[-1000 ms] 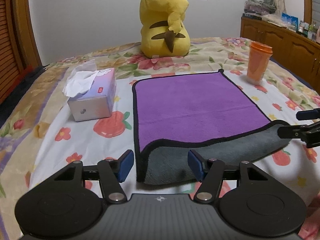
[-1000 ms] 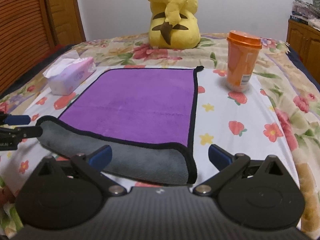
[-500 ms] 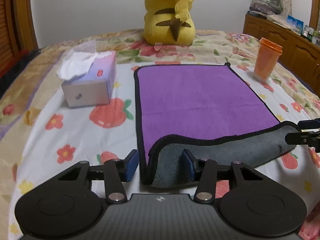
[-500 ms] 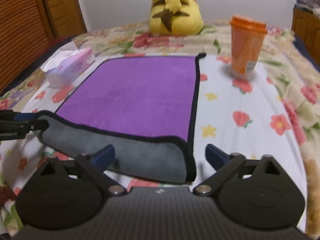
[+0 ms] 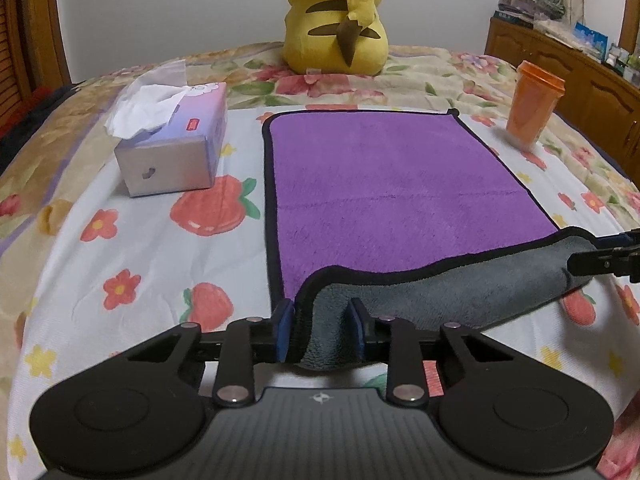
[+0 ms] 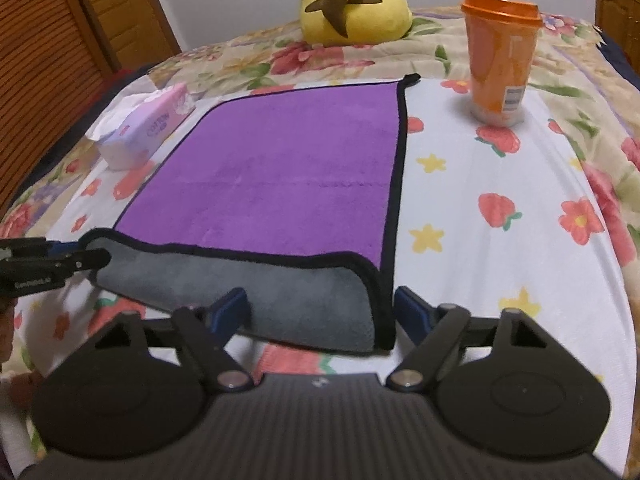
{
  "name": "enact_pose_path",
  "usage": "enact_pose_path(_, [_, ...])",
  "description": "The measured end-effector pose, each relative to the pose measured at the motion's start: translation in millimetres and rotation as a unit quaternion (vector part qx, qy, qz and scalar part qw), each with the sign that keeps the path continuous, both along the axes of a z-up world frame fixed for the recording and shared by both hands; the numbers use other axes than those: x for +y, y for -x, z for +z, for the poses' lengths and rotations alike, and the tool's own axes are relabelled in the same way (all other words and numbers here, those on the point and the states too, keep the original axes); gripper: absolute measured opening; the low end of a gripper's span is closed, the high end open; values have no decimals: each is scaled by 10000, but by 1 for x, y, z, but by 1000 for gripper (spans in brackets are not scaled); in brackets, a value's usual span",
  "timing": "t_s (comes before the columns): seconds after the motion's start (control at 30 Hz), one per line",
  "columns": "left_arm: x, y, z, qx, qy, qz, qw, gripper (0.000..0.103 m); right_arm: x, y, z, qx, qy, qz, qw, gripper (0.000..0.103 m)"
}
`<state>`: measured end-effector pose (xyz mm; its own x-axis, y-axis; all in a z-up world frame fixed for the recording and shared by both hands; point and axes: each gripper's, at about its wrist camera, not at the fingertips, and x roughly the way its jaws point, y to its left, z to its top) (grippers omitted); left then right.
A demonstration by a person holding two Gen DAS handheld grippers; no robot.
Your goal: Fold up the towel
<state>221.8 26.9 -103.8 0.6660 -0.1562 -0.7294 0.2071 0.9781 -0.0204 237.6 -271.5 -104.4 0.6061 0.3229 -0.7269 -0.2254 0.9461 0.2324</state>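
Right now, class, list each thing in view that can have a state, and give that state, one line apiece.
towel: flat, purple side up, near edge turned back showing grey.
left gripper: partly closed around the towel's near left corner.
right gripper: open, straddling the near right corner.
orange cup: upright, lid on.
tissue box: open, tissue sticking out.

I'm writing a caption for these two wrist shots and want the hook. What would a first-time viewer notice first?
Likely the purple towel, spread flat mid-bed with its near edge rolled over to show grey backing. The left gripper has its fingers around the near-left corner, and the right gripper straddles the near-right one, wider open. Behind it sits a big yellow plush, with an orange cup at right.
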Motion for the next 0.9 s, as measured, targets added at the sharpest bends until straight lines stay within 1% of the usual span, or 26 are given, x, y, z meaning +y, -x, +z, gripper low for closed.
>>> enact_pose_path(0.07, [0, 0, 0, 6, -1, 1, 10000, 31, -1, 0, 0, -6, -15, 13, 10000, 67])
enact_pose_path(0.1, [0, 0, 0, 10, 7, 2, 10000, 28, -1, -1, 0, -3, -14, 17, 10000, 66])
enact_pose_path(0.13, [0, 0, 0, 1, 12, -2, 10000, 22, -1, -1, 0, -6, 5, 23, 10000, 63])
enact_pose_path(0.2, [1, 0, 0, 3, 50, 6, 10000, 18, -2, -3, 0, -7, 42, 21, 10000, 59])
enact_pose_path(0.27, [2, 0, 0, -5, 85, 16, 10000, 16, -3, -4, -1, 4, 102, 0, 9999, 50])
enact_pose_path(0.3, [2, 0, 0, -1, 99, 20, 9999, 15, -4, -5, -2, 12, 143, -18, 9999, 49])
enact_pose_path(0.37, [2, 0, 0, 10, 118, 18, 9999, 13, -5, -5, -3, 31, 157, -21, 9999, 42])
enact_pose_path(0.4, [2, 0, 0, 13, 119, 17, 9999, 13, -5, -5, -3, 30, 171, -16, 9998, 40])
enact_pose_path(0.43, [2, 0, 0, 16, 121, 17, 9999, 12, -6, -5, -3, 23, 201, -15, 9998, 36])
enact_pose_path(0.47, [2, 0, 0, 22, 129, 12, 9999, 12, -5, -5, -3, 13, 231, -10, 9997, 28])
enact_pose_path(0.5, [3, 0, 0, 26, 138, 6, 9999, 11, -6, -5, -3, -1, 262, -2, 9997, 26])
enact_pose_path(0.53, [2, 0, 0, 25, 146, -2, 9999, 10, -6, -5, -3, -8, 292, -2, 9996, 24])
enact_pose_path(0.7, [2, 2, 3, -75, 191, -8, 9998, 10, -5, -6, -3, -109, 472, 28, 9988, 20])
enact_pose_path(0.73, [2, 3, 4, -107, 207, -15, 9997, 9, -4, -6, -3, -123, 477, 38, 9988, 16])
enact_pose_path(0.77, [2, 3, 5, -140, 222, -22, 9997, 9, -4, -6, -3, -142, 494, 53, 9987, 10])
enact_pose_path(0.9, [1, 6, 13, -332, 263, -44, 9991, 9, -6, -7, 1, -278, 497, 37, 9984, 9])
